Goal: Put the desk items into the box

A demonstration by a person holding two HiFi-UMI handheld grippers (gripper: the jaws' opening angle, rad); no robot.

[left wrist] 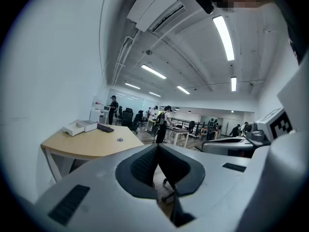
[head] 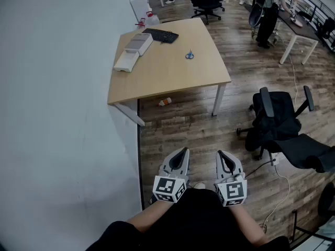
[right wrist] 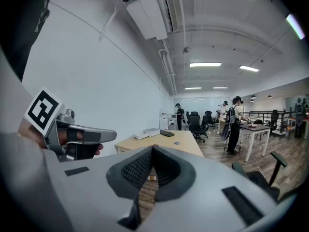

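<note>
At the bottom of the head view, close against the person's body, both grippers are clenched with nothing between them. The left gripper has its dark ribbed fingers meeting at the tips, and only floor and a chair base show through the gap behind them. The right gripper has its tips pressed together in the same way. The two are held side by side, slightly apart, each with its marker cube nearest the person, and both point out over the wooden floor toward the desk.

The desk stands well apart from the grippers, with its left edge against the white wall. A white box lies along that left edge. A grey-topped white case sits just beyond it, end to end with it, toward the far left corner. A black keyboard lies at the far edge beside the case. A small blue item rests alone on the bare top, nearer the far right corner, and it is too small to name. A small white-and-orange object lies on the floor under the desk's near edge. A black office chair stands to the right of the desk, and a person stands beyond it at another table.
</note>
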